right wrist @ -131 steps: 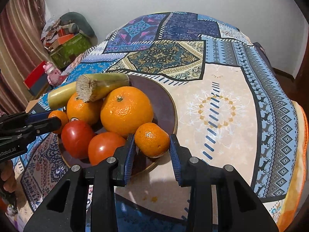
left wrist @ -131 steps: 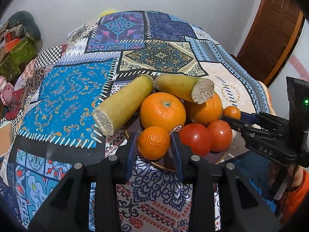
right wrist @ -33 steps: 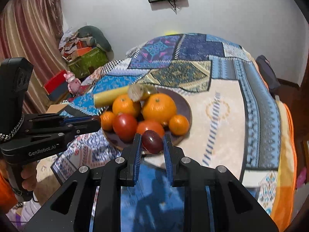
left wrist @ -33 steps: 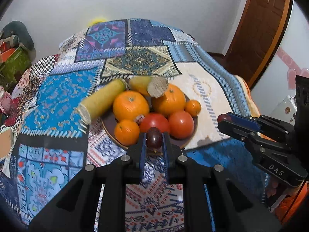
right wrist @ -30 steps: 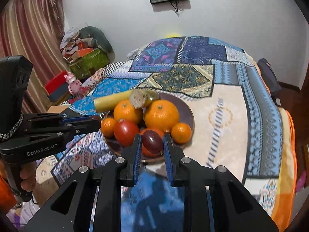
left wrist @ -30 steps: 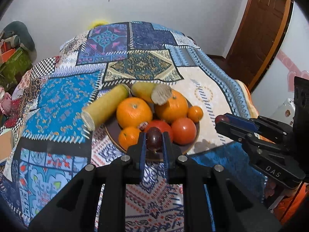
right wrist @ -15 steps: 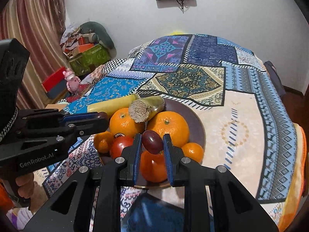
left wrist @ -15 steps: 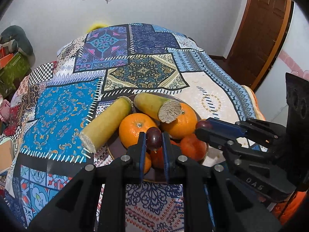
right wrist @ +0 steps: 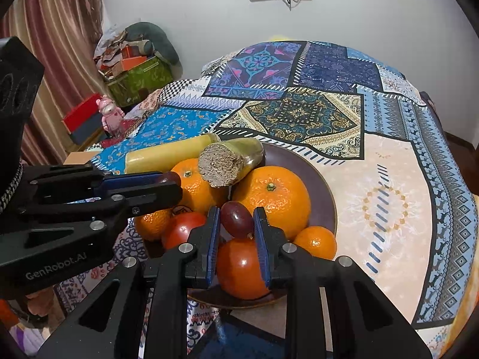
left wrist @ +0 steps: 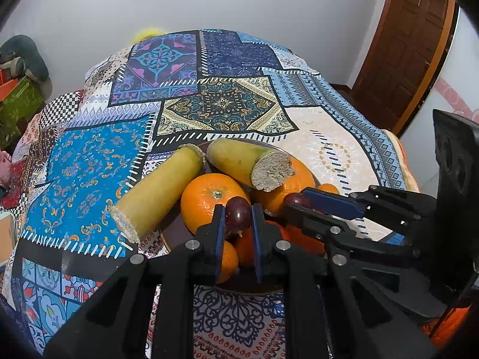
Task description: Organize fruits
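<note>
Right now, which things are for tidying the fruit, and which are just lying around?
For the job: left gripper and right gripper, each holding a grape; plate; oranges; tomatoes; sugarcane pieces.

Lying about: green box; pink toy; door.

Dark purple grape (right wrist: 236, 219), orange mandarins (right wrist: 271, 199), red tomato (right wrist: 239, 269), brown plate (right wrist: 317, 176), blue patchwork-patterned tablecloth (right wrist: 299, 113)

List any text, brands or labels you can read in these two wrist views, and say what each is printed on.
"GenRobot.AI": on the side of the left gripper, seen in the right wrist view.
Sticker on the orange behind the tomato: too hidden to read.
No other text is legible in either view.
</note>
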Tool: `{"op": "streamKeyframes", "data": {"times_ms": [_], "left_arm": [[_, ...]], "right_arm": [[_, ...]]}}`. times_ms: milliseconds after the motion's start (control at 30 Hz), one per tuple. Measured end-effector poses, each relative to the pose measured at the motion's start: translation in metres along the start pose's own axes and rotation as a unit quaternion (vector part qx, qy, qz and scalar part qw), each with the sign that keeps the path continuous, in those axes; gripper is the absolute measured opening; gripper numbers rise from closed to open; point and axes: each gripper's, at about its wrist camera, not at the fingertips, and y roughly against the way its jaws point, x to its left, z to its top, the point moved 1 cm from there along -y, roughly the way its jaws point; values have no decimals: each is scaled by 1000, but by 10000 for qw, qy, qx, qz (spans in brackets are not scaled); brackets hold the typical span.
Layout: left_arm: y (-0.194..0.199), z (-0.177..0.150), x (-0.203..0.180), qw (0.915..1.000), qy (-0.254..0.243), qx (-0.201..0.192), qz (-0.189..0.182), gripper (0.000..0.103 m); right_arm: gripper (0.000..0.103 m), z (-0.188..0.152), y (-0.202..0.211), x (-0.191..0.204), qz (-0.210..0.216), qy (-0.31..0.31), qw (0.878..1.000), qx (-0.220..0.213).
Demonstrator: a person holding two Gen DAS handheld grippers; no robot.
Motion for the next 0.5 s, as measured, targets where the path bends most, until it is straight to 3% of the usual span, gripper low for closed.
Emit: {"op": "streamKeyframes", "data": {"times_ms": [133, 267, 500], "left_arm": [[1, -1, 4, 9999, 133, -6, 14, 18], [11, -1, 4, 9999, 146, -86, 35, 29], [57, 1, -3, 9988, 51, -472, 75, 29]], "right_arm": [[23, 1, 0, 0, 23, -37, 9999, 110], [28, 1, 6, -1, -18, -73, 9999, 93], [28, 5, 53, 4, -140, -108, 9993, -316]]}}
